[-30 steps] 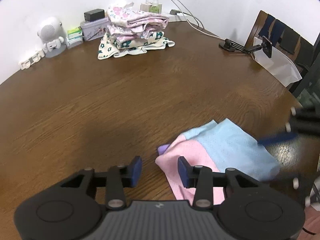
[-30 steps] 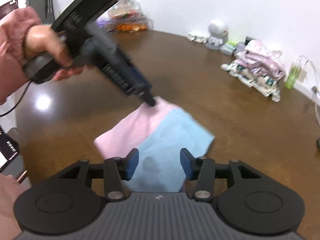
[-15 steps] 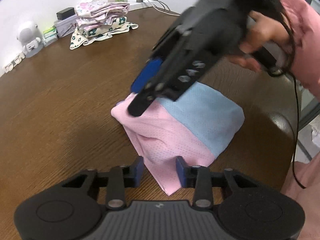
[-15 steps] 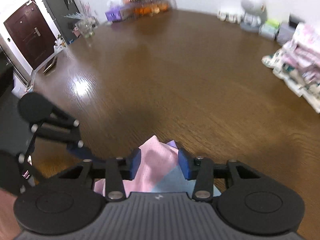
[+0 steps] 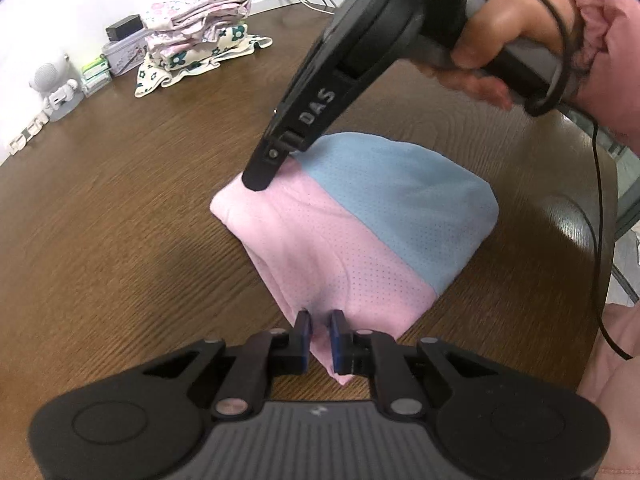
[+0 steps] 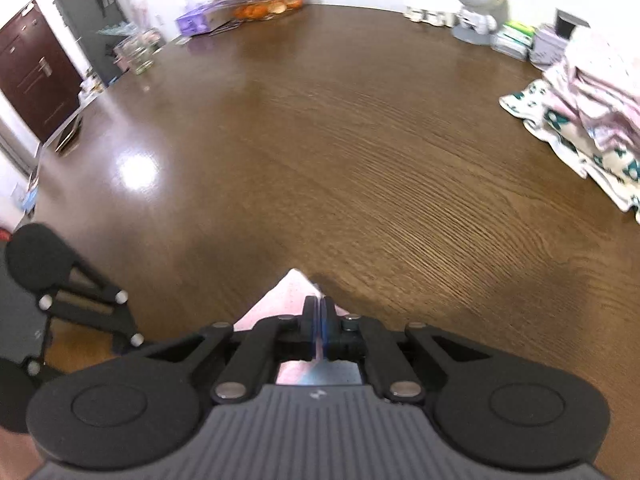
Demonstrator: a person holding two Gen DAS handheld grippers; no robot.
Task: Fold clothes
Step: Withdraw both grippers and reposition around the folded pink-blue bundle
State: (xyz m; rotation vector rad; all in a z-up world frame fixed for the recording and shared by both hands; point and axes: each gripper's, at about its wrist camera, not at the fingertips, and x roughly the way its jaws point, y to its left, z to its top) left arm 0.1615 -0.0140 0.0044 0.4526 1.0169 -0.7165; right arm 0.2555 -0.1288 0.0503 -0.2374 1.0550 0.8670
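Since half a second ago, both pairs of fingers drawn in from a wide gap to a pinch on cloth.

At far left of the left wrist view, a small white rounded gadget (image 5: pixel 54 88) on a grey base, beside a patterned tin (image 5: pixel 122 55). Next to these, a loose stack of floral clothes (image 5: pixel 196 42), soft and rumpled, on the dark wood-grain table (image 5: pixel 120 208). Toward the middle, the pink-and-blue garment (image 5: pixel 360 224) lying on the table near its front edge: fine perforated mesh, folded into a rough rectangle, pink half on the near side, blue half beyond, rounded at the right. At bottom centre, the left gripper (image 5: pixel 319 334), matte black with blue pads, nipped onto the garment's near pink corner. Slanting down from upper right, the right gripper (image 5: pixel 258 178), black with "DAS" lettering, clamped on the far pink corner, held by a hand (image 5: pixel 486 46) in a fuzzy pink sleeve (image 5: pixel 600 40).

In the right wrist view, the right gripper (image 6: pixel 319 320) pressed tight on a pointed pink fold (image 6: pixel 294 288).
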